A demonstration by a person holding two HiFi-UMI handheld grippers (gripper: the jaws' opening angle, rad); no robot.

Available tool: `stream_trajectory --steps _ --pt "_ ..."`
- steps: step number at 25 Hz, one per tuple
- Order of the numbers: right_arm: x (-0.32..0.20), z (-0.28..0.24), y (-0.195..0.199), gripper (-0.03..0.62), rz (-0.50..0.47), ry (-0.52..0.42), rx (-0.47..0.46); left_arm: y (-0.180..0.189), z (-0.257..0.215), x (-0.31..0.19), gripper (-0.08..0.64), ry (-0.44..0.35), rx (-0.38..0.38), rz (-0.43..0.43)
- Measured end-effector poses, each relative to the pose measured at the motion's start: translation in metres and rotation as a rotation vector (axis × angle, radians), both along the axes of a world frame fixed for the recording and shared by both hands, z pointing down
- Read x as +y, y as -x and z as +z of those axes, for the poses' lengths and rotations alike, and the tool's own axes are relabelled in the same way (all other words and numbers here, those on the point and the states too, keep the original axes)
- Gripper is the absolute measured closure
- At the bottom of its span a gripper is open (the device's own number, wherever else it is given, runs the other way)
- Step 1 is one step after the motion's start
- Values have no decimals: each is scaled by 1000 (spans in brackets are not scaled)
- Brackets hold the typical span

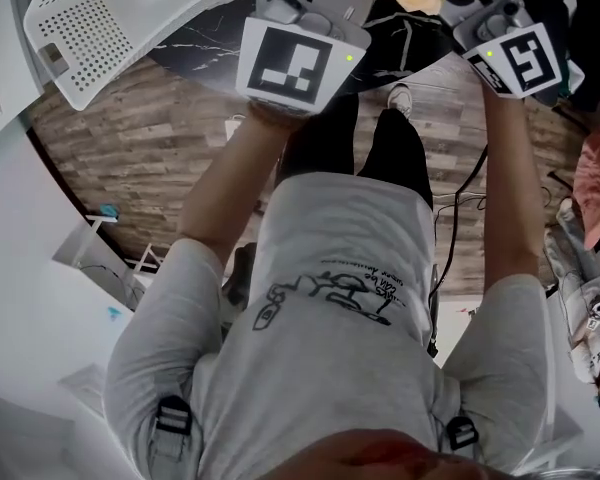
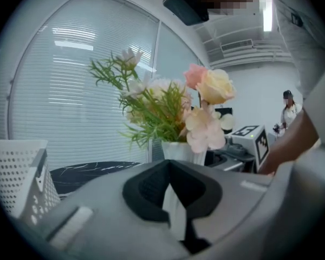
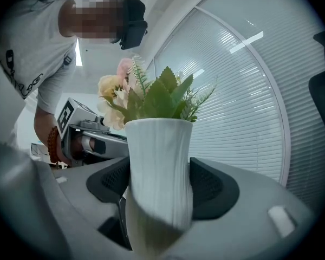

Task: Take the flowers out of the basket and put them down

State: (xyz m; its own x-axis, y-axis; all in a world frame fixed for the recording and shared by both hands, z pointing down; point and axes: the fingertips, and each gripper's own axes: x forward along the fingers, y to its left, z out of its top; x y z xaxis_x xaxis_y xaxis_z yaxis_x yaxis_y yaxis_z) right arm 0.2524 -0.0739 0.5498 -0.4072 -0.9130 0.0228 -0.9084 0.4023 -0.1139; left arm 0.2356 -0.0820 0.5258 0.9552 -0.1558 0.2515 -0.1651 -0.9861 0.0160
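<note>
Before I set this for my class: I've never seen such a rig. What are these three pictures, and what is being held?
A person holds a two-fingered gripper in each hand. One picture looks down from a head camera; the other two ride on the grippers. The right gripper clamps a white vase of flowers between its fingers, out of the white basket by the dark table. The left gripper has its fingers close together; whether they grip anything, I cannot tell.

We've got a wood-plank floor (image 1: 130, 158) under a black marble-look table (image 1: 195, 43); white slatted blinds (image 2: 70, 91) cover the big windows; plain white wall (image 2: 249, 96) further back; a ceiling strip light (image 2: 268, 12) glows overhead
</note>
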Motion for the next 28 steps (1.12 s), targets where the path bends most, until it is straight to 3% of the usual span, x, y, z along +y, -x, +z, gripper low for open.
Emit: stream_trajectory --steps 21,28 --pt "-1 12 14 245 -42 21 84 10 14 -5 558 25 -4 -64" --pt "4 3 5 210 2 33 68 17 14 -3 558 42 -13 -85"
